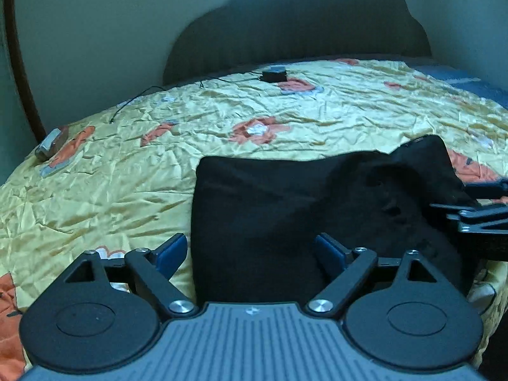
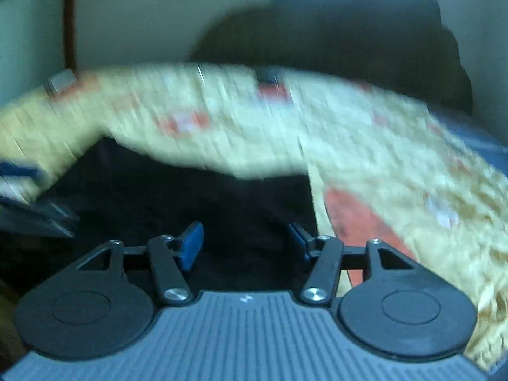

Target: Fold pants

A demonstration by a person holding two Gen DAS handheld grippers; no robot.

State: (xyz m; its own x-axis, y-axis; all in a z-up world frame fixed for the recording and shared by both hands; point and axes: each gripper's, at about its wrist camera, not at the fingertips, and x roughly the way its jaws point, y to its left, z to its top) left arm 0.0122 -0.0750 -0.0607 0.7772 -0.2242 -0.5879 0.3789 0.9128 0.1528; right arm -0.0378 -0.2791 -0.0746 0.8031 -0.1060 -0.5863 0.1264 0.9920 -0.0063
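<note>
Black pants (image 1: 285,197) lie folded in a compact rectangle on the yellow flowered bedspread (image 1: 127,165), with a looser hump at the right. My left gripper (image 1: 250,247) is open and empty, its blue pads straddling the near left edge of the pants. My right gripper (image 2: 246,241) is open and empty just above the pants (image 2: 190,190); that view is motion-blurred. The right gripper also shows at the right edge of the left wrist view (image 1: 476,209), by the pants' right side.
A small dark box (image 1: 273,74) with a cable lies near the dark headboard (image 1: 301,31). A grey block (image 1: 50,144) sits at the bed's left edge. Walls stand behind, and a blue sheet (image 1: 470,79) shows at the far right.
</note>
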